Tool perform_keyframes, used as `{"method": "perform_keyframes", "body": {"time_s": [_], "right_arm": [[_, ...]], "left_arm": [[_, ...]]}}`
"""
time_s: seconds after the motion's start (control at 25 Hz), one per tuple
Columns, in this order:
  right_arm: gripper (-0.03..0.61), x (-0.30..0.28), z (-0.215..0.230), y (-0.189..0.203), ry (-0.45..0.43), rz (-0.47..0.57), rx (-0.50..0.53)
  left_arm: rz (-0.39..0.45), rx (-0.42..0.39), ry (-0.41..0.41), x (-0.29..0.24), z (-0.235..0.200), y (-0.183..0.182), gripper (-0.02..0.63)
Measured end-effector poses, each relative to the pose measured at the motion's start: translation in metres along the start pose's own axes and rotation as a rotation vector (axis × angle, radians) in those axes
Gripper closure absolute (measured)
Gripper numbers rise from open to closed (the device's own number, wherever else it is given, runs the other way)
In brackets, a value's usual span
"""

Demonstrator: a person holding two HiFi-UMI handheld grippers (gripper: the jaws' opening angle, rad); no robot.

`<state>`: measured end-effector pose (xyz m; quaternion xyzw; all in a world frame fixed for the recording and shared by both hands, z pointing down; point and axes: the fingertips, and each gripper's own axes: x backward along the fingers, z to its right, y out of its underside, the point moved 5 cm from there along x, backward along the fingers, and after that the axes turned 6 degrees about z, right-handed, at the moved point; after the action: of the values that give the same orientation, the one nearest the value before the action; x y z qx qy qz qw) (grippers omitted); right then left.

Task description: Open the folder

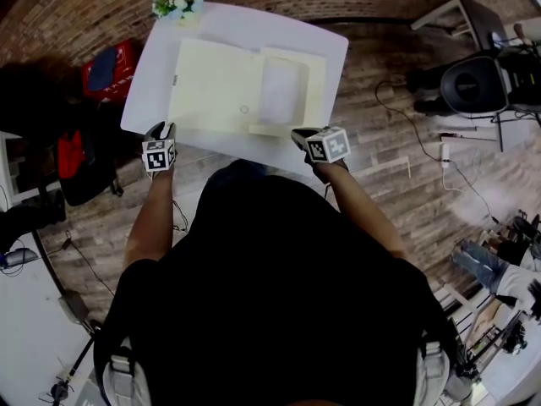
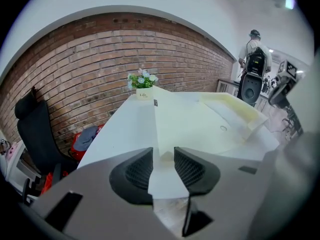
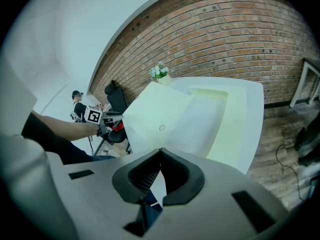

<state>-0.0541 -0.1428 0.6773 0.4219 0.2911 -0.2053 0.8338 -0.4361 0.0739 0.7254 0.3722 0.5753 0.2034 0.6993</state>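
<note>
The cream folder (image 1: pixel 215 87) lies spread open on the white surface (image 1: pixel 325 45), with a small pot of flowers (image 1: pixel 177 5) at the far corner. The left gripper (image 2: pixel 163 153) hangs just beside the folder's near left corner, its fingers released and apart, pinching nothing. The right gripper (image 3: pixel 160 152) has its fingers clenched on the folder's near edge.

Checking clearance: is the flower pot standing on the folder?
No, the pot stands on the table's far corner, beyond the folder.
</note>
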Motion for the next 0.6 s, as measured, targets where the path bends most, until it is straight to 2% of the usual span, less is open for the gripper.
{"method": "perform_keyframes", "body": {"time_s": [0.6], "right_arm": [[0.555, 0.019, -0.013, 0.013, 0.015, 0.024, 0.013]], "left_arm": [[0.108, -0.035, 0.005, 0.023, 0.01, -0.029, 0.492]]}}
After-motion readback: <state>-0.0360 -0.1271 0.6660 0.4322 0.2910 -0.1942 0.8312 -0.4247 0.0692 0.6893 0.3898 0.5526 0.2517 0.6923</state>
